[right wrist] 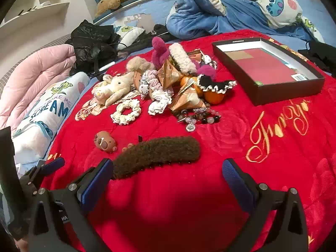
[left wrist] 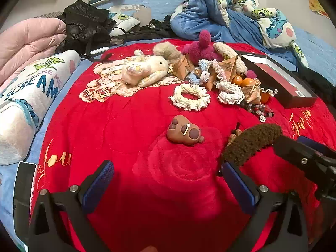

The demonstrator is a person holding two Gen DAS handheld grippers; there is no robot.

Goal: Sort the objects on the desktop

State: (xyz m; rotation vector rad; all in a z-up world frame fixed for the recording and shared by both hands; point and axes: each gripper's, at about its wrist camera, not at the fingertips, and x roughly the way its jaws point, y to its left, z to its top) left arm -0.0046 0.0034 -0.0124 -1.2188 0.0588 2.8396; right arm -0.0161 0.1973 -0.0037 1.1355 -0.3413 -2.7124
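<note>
Fuzzy brown hair clip (right wrist: 156, 155) lies flat on red blanket (right wrist: 262, 178), just ahead of your right gripper (right wrist: 168, 178) — jaws wide, holding nothing. Left gripper (left wrist: 168, 180) wide too, empty, clip by its right finger. Black box (right wrist: 289, 88) sits open, far right, likely for sorted things. Toy pile (right wrist: 168, 84) crowds middle — bare blanket between clip and box.

One brown fuzzy hair clip (right wrist: 156, 154) lies on the blanket, along with one small brown animal figure (right wrist: 105, 141), one open box (right wrist: 271, 69) and one bead bracelet (right wrist: 199, 116). One cream plush rabbit (right wrist: 113, 88) is there too. At least three folded paper packets (right wrist: 184, 98) and at least two oranges (left wrist: 241, 80) show in the pile; the frilly scrunchies (right wrist: 126, 111) overlap too much to count surely.
</note>
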